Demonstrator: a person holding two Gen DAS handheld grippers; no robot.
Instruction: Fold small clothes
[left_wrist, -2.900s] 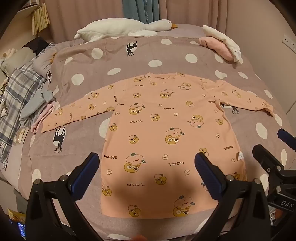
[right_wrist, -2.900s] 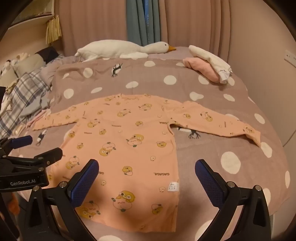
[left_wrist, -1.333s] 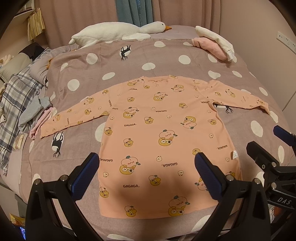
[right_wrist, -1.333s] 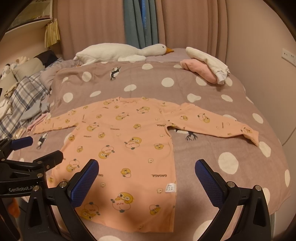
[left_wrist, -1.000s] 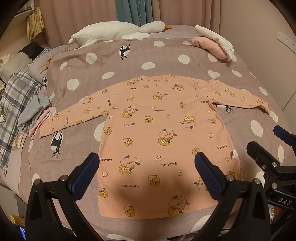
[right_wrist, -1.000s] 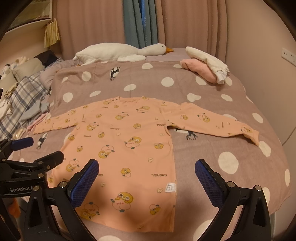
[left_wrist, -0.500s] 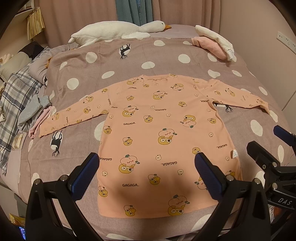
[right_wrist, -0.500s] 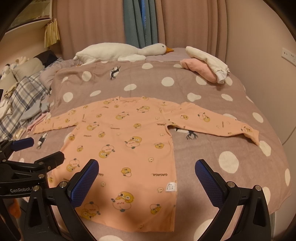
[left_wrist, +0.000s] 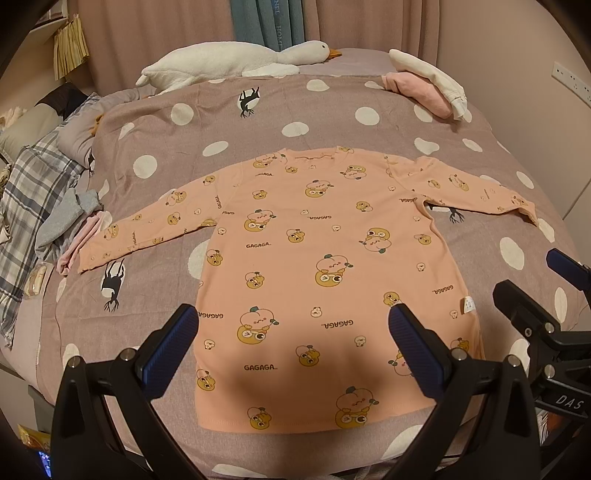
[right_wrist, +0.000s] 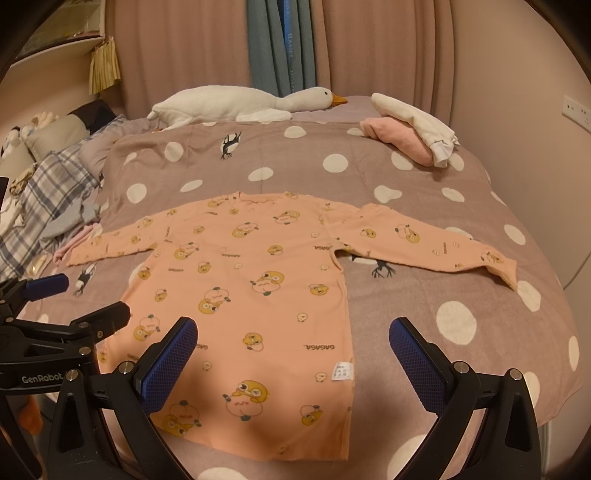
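A small peach long-sleeved shirt (left_wrist: 325, 273) lies flat and unfolded on the bed (left_wrist: 332, 107), spread over the mauve polka-dot bedspread in the middle of the near half; its hem runs along the near edge of the bed, its neckline points toward the far edge, and both sleeves stretch out sideways toward the left and right edges; cartoon fruit figures and the word "GAGAGA" are printed all over it, and a small white label sits at its right side seam near the hem.

The left hand-held gripper (left_wrist: 291, 343) hovers over the hem end of the shirt, its blue-padded fingers (left_wrist: 171, 341) spread wide apart with nothing between them; the right hand-held gripper (right_wrist: 293, 360) hangs over the shirt's right hem corner, jaws likewise wide apart and empty; neither touches the cloth.

At the far right corner of the bed lies a pink folded garment (right_wrist: 400, 142) with a white garment (right_wrist: 417, 122) on top of it; a white plush goose (right_wrist: 243, 101) lies along the far edge; along the left edge sit a plaid cloth (left_wrist: 27, 199) and a crumpled grey garment (left_wrist: 68, 214), just beside the shirt's left cuff.
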